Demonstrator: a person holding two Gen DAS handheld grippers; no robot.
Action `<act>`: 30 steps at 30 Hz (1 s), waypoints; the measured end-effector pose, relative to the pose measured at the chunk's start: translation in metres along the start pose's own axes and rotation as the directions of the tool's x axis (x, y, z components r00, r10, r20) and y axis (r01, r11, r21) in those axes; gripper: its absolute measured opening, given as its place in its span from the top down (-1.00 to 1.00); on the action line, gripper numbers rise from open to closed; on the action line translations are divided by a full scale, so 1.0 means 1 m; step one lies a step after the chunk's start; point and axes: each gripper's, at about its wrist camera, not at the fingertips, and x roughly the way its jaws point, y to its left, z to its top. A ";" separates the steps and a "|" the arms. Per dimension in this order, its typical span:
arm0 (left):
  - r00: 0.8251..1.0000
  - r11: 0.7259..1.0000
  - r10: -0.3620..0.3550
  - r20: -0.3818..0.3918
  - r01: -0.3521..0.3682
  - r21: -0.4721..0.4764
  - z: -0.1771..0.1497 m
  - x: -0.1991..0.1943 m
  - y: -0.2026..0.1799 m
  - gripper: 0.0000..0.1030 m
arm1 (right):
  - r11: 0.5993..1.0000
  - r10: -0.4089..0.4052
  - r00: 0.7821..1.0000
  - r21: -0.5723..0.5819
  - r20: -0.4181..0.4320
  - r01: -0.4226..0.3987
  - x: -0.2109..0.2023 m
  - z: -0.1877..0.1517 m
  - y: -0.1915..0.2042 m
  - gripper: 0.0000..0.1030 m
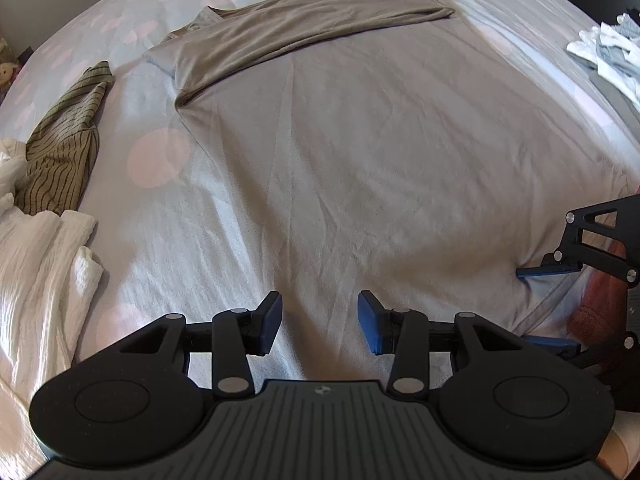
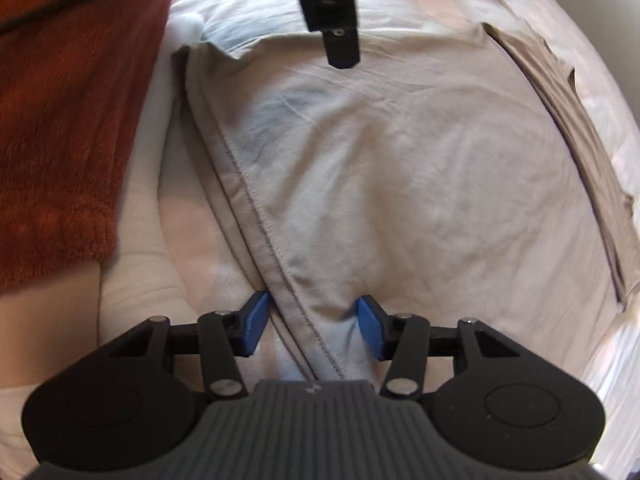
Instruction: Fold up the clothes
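Observation:
A grey-beige T-shirt point(image 1: 360, 140) lies spread flat on the bed, its far side folded over into a long band point(image 1: 300, 40). My left gripper point(image 1: 320, 324) hovers open over the shirt's near part, with nothing pinched between its blue pads. My right gripper point(image 2: 312, 328) is at the shirt's near right corner, seen at the right edge of the left wrist view point(image 1: 548, 306). The stitched hem point(image 2: 256, 208) runs between its blue pads, which stand apart and do not clamp the cloth. The shirt point(image 2: 400, 180) stretches away ahead of it.
The bed sheet point(image 1: 160, 160) is pale with pink dots. An olive striped garment point(image 1: 68, 148) and a white crinkled cloth point(image 1: 36, 280) lie at the left; a white and grey pile point(image 1: 608, 52) sits far right. A person's rust-red sleeve point(image 2: 60, 120) is beside the right gripper.

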 end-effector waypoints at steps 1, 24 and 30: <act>1.000 1.000 0.003 -0.002 -0.003 0.008 0.000 0.001 -0.001 0.23 | 1.000 -0.006 1.000 -0.005 0.004 0.006 -0.001 -0.001 0.000 0.10; 0.998 0.995 -0.067 0.009 0.068 -0.077 -0.002 0.002 0.014 0.24 | 0.946 -0.142 0.989 0.300 0.041 0.123 0.013 0.018 -0.103 0.82; 0.995 0.991 -0.094 0.018 0.095 -0.094 -0.002 0.001 0.018 0.24 | 0.954 -0.157 0.985 0.269 0.074 0.132 -0.015 -0.009 -0.104 0.27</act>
